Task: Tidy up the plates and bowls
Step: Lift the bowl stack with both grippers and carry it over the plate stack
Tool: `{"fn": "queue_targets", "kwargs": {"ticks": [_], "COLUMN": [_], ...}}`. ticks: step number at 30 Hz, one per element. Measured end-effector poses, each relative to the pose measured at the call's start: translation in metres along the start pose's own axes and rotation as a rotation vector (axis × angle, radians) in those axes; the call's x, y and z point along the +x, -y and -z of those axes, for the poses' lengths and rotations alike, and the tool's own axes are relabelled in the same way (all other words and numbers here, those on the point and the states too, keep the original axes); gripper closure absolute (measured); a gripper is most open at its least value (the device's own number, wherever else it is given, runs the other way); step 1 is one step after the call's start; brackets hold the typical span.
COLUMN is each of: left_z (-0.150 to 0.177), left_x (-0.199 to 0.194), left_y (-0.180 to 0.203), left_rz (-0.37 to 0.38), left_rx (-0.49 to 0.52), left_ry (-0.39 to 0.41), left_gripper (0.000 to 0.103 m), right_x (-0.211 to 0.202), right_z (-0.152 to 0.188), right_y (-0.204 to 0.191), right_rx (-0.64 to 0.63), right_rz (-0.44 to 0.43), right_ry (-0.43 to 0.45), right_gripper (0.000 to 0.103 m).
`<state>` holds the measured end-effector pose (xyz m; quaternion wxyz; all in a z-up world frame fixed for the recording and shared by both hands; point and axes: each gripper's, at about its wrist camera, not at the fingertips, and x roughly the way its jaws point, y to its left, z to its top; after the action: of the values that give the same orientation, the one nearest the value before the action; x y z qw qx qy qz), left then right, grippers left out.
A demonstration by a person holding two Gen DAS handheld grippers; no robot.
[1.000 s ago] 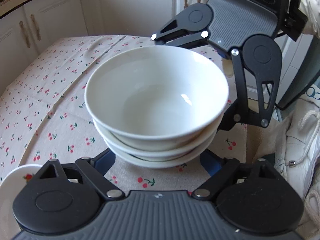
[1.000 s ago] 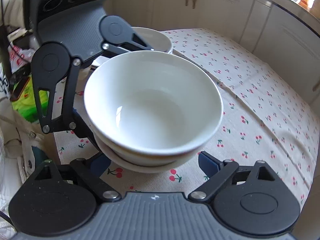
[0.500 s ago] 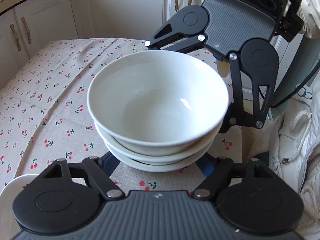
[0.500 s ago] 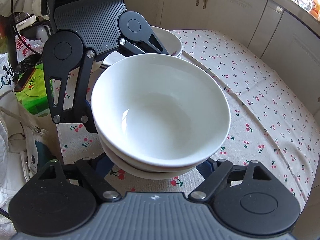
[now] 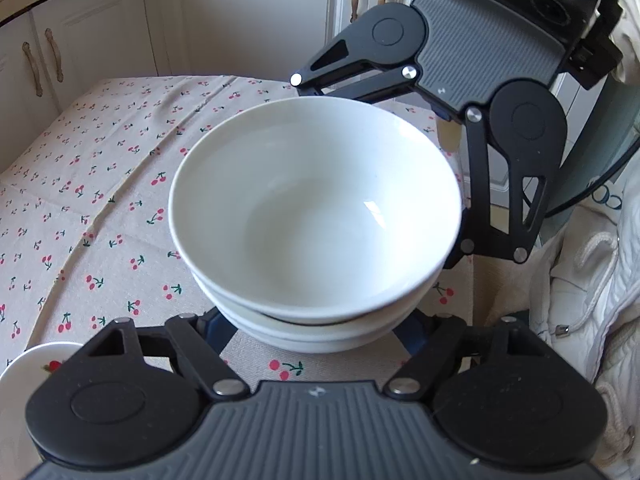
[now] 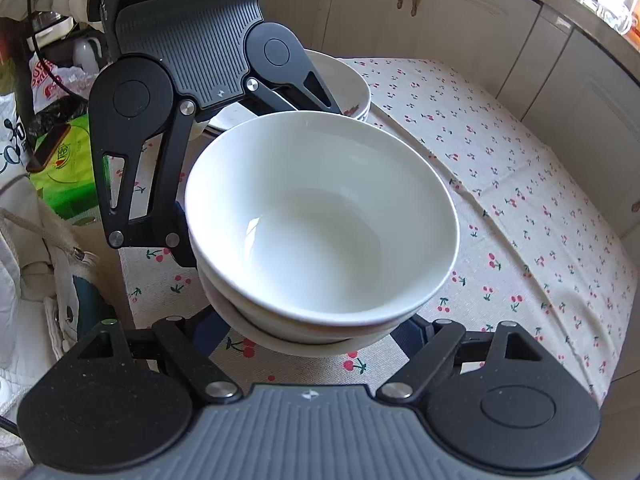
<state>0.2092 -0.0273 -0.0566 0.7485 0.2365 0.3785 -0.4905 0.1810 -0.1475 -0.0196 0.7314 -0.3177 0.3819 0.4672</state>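
Two grippers reach in at one stack of white bowls (image 5: 316,220) from opposite sides. The stack sits low over the cherry tablecloth (image 5: 100,184), and I cannot tell if it rests on the cloth or is lifted a little. In the left wrist view, the left gripper (image 5: 314,326) is at the near bottom edge, with its blue fingers (image 5: 218,330) on each side of the lowest bowl. Its jaws have just been closing, with the stack between them, and they now look pressed on the bottom of the stack, about half open. In the right wrist view, the right gripper (image 6: 312,332) does the same from the other side. Its blue fingers (image 6: 208,330) hug the bottom bowl, its jaws have just been closing too, and they look tight on the stack. Each gripper can see the other one across the bowls. More bowls (image 6: 344,84) sit farther back on the cloth. One small white dish (image 5: 38,364) shows at the left gripper's near corner. White cupboards (image 5: 248,16) stand behind the table.
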Motion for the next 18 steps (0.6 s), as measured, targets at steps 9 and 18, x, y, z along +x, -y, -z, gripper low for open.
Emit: {"fn": "queue_targets", "kwargs": {"ticks": [9,18], "left_z": [-0.003,0.018], "left_x": [-0.031,-0.075], "left_y": [0.008,0.005], "left_rz": [-0.059,-0.160], "left_rx": [0.015,-0.025], "left_ry": [0.040,0.060], "left_gripper": [0.023,0.023], "right_x": [-0.020,-0.022], "right_z": [-0.020,-0.058], "right_y": [-0.006,-0.015], "right_rx": [-0.040,-0.132], "right_rz": [0.030,0.028], "right_ry": [0.013,0.052], "right_gripper": [0.015,0.014]}}
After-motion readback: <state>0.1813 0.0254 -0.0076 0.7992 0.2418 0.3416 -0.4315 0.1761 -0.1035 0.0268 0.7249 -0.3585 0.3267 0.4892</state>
